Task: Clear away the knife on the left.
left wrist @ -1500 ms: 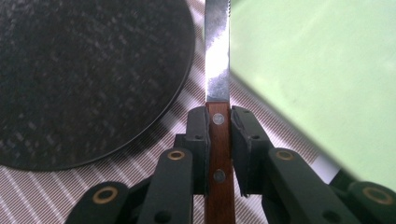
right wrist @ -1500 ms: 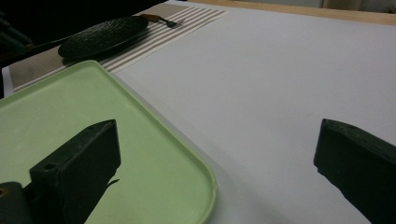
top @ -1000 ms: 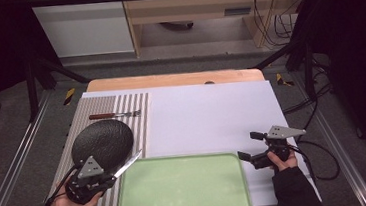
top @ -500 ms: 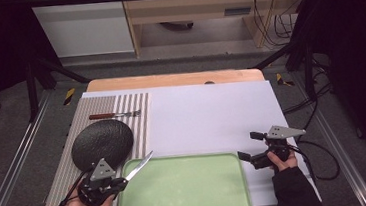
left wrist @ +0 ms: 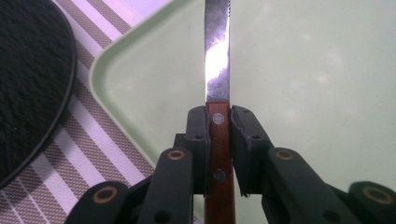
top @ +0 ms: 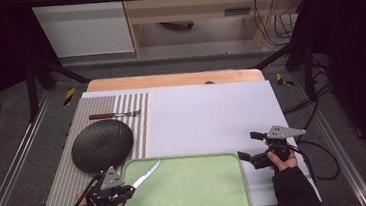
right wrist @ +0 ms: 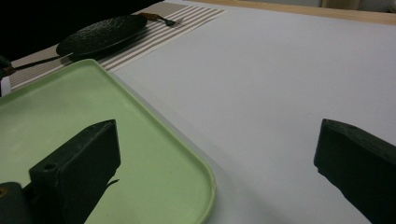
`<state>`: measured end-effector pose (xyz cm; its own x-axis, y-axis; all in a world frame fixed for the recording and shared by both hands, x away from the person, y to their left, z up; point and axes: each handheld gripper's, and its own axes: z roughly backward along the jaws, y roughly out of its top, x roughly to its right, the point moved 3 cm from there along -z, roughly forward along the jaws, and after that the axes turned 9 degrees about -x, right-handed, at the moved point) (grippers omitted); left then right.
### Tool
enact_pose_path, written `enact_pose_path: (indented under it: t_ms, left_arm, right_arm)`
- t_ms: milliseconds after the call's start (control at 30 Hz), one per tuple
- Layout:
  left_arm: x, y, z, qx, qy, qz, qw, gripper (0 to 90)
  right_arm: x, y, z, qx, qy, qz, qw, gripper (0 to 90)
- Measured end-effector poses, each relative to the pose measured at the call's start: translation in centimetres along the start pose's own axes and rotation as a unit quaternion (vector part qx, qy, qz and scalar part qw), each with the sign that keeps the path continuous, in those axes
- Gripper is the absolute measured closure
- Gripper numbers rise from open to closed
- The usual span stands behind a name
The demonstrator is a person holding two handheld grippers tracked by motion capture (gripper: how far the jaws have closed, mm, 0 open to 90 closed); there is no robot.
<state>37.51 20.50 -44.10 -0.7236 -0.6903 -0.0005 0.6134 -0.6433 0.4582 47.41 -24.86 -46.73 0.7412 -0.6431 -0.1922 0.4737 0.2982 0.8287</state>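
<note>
Gripping the knife (left wrist: 217,70) by its wooden handle, my left tool (top: 112,189) holds the blade out over the near left corner of the green tray (top: 229,199), beside the dark plate (top: 102,145) on the striped mat (top: 72,178). The pick-up is done, I judge; laying the knife in the tray remains, and the fork (top: 114,115) lies beyond the plate. My right tool (top: 248,152) hovers open and empty over the white tabletop (top: 212,115) by the tray's right edge.

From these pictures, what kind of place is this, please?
Probably a lab or recording rig set up as a dining table: a striped placemat with a dark plate and fork, a green tray, dark frame posts and loose cables around.
</note>
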Motion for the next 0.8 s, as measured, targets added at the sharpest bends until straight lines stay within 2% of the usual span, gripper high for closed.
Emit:
enact_pose_path:
  t_ms: [567,800]
  left_arm:
    - [2.7,-0.6,-1.5,-0.025,-0.016,0.005,0.9996,77.1]
    - [3.4,-1.0,-2.4,-0.038,-0.014,0.002,0.9992,77.1]
  right_arm:
    - [0.0,0.0,0.0,0.000,0.000,0.000,1.0000,0.7]
    - [0.0,0.0,0.0,0.001,0.001,0.000,1.0000,0.7]
